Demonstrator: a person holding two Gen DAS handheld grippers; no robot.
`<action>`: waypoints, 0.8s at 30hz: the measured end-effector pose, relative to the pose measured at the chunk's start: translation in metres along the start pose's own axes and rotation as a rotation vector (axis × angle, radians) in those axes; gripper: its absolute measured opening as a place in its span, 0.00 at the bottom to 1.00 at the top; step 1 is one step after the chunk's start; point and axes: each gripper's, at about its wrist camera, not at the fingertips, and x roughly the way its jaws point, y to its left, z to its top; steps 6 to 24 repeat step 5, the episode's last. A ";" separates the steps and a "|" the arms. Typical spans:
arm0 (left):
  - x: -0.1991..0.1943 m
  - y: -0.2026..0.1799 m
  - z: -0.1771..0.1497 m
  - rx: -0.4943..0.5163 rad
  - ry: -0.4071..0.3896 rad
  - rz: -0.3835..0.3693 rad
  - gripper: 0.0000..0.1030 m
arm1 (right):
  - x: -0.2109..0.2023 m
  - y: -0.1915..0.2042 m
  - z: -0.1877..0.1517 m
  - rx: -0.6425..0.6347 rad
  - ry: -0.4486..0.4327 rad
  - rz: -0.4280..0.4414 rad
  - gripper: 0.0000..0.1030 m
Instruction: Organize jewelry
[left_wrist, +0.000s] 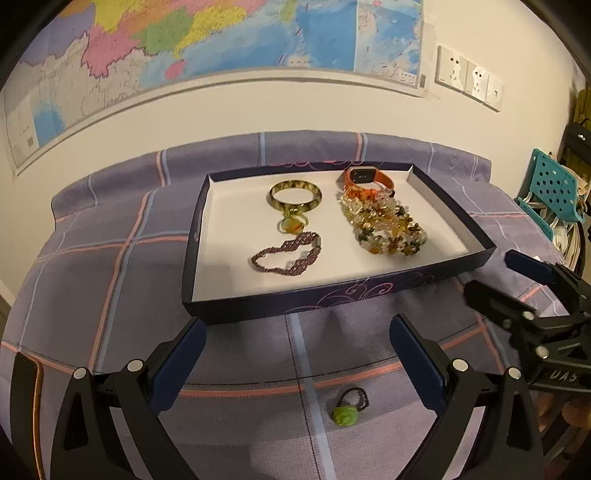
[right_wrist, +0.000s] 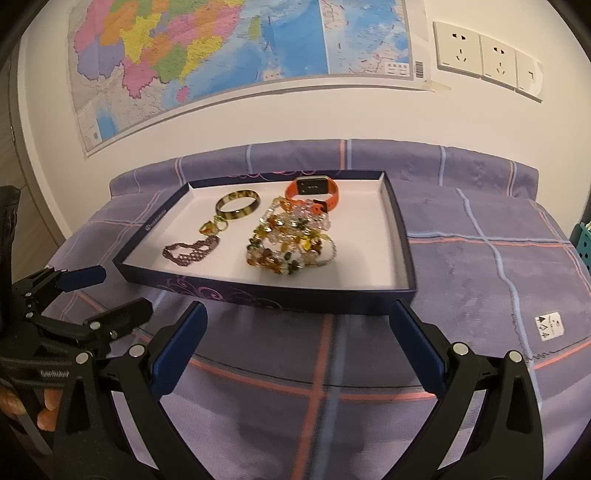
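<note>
A dark blue tray (left_wrist: 332, 295) (right_wrist: 258, 295) with a white floor holds a tortoiseshell bangle (left_wrist: 294, 194) (right_wrist: 237, 205), an amber ring (left_wrist: 293, 223) (right_wrist: 212, 227), a purple bead bracelet (left_wrist: 286, 254) (right_wrist: 190, 251), an orange watch (left_wrist: 365, 179) (right_wrist: 314, 190) and a heap of amber stone beads (left_wrist: 384, 223) (right_wrist: 291, 242). A green bead on a dark cord loop (left_wrist: 347, 408) lies on the cloth in front of the tray, below my open left gripper (left_wrist: 295, 354). My right gripper (right_wrist: 295, 332) is open and empty, in front of the tray.
The tray sits on a purple plaid cloth (left_wrist: 110, 277) (right_wrist: 498, 277) against a wall with a map (left_wrist: 184, 44) and sockets (right_wrist: 480, 55). A teal perforated rack (left_wrist: 554, 192) stands at the right. The right gripper shows in the left wrist view (left_wrist: 517, 288); the left in the right wrist view (right_wrist: 92, 295).
</note>
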 end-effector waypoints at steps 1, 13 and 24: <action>0.002 0.003 0.000 -0.006 0.010 -0.004 0.93 | -0.001 -0.004 -0.001 -0.005 0.007 -0.012 0.94; 0.002 0.019 -0.003 -0.027 0.011 0.004 0.93 | -0.003 -0.039 -0.004 -0.011 0.051 -0.105 0.95; 0.002 0.019 -0.003 -0.027 0.011 0.004 0.93 | -0.003 -0.039 -0.004 -0.011 0.051 -0.105 0.95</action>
